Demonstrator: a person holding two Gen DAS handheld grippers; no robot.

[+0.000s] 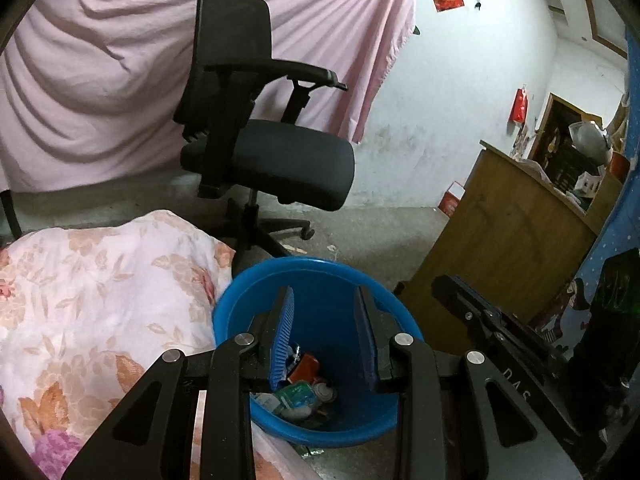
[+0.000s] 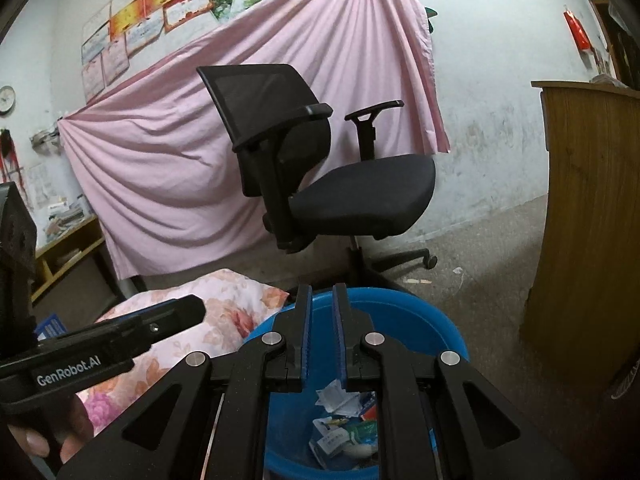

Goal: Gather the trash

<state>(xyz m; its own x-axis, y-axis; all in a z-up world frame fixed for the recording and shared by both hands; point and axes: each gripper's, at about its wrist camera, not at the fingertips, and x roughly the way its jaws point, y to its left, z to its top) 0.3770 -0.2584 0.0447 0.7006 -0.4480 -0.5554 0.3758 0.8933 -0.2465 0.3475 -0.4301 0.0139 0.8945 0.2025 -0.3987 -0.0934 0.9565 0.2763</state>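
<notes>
Black grippers (image 1: 324, 336), ribbed blue pads (image 1: 282, 336)

Basin (image 1: 240, 300) blue. Office chair (image 1: 288, 168) black, mesh back. Hung sheet (image 1: 100, 80) pale pink. Quilt (image 1: 100, 280) white, peach and pink floral print. Cabinet (image 1: 500, 232) brown wood grain.

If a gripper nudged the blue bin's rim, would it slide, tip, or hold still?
The blue bin looks like thin plastic, so it is probably light and would likely slide on the floor. Only a shallow layer of wrappers sits at the bottom, adding little weight. A push at the rim might tip it.
</notes>
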